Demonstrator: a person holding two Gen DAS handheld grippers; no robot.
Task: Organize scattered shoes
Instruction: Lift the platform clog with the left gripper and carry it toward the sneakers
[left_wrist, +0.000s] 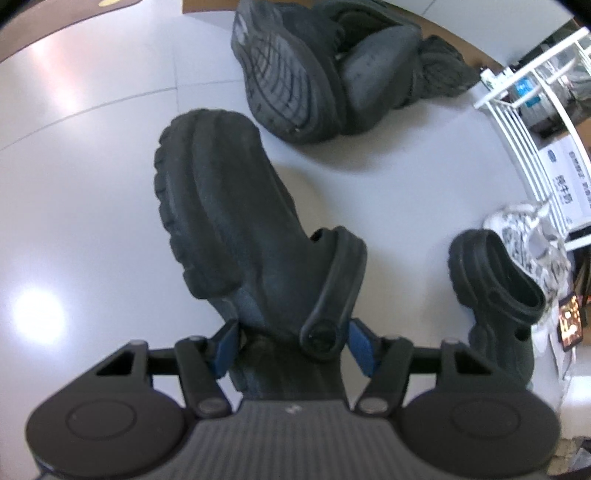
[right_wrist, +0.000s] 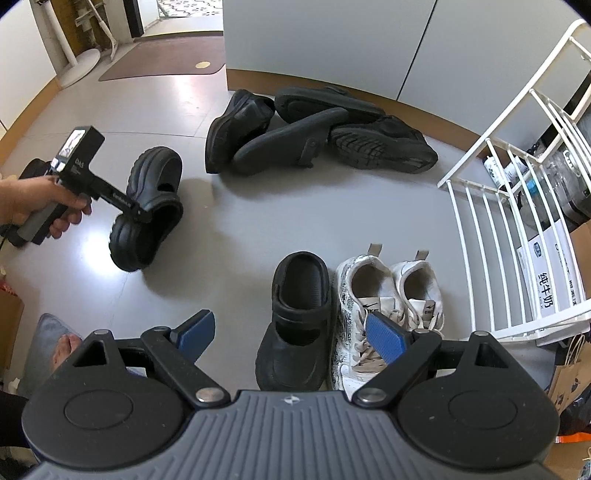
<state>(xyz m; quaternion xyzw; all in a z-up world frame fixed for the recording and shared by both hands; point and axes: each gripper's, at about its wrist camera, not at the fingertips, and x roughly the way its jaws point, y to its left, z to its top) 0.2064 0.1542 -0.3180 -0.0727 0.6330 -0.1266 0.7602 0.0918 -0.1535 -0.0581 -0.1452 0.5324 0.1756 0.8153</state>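
Observation:
My left gripper (left_wrist: 291, 341) is shut on the heel end of a black clog (left_wrist: 225, 206), which hangs tilted just above the grey floor; it also shows in the right wrist view (right_wrist: 147, 210), at the left with the gripper (right_wrist: 142, 214) on it. Its matching black clog (right_wrist: 295, 325) stands on the floor beside a pair of white sneakers (right_wrist: 388, 306). My right gripper (right_wrist: 291, 336) is open and empty above that clog. A pile of several black shoes (right_wrist: 314, 133) lies by the far wall.
A white wire rack (right_wrist: 517, 206) with boxes and bottles stands at the right. A brown doormat (right_wrist: 166, 59) lies at the far left. A paper bag (right_wrist: 569, 373) sits at the lower right. Bare floor (right_wrist: 258, 214) lies between the held clog and the lined-up shoes.

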